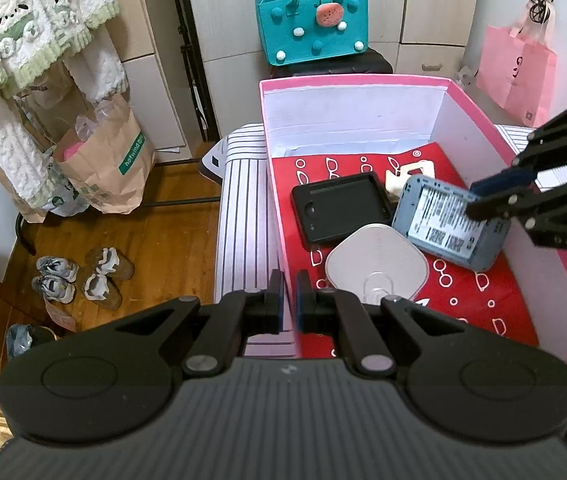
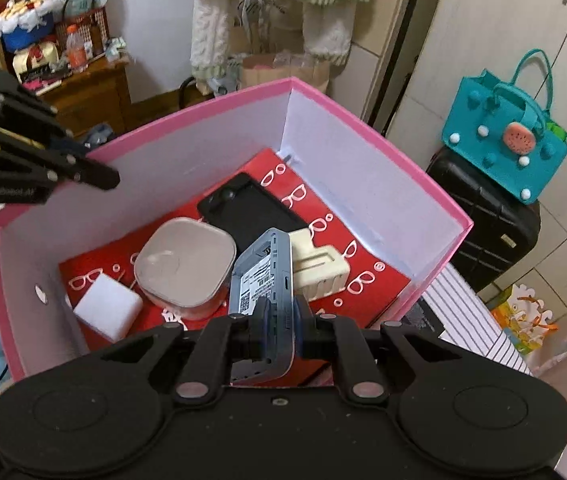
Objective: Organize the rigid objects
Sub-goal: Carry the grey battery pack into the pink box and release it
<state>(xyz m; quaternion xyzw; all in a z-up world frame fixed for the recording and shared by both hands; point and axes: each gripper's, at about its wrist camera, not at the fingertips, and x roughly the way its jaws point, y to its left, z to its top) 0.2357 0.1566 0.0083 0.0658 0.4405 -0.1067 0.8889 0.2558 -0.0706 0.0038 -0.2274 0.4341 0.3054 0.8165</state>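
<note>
The pink box stands open on top. The black case, white dish and cream holder crowd its middle. Bare red liner remains at the near right.

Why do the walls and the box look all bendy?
Left wrist view: the fisheye lens bows the pink box edges and the wardrobe, and light glares off the pink bag. Right wrist view: the same curving, and the grey gadget up close looks slightly soft.

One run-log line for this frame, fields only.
left gripper: shut, empty | right gripper: shut on grey device | device: tilted, inside pink box | step: placing, not released
</note>
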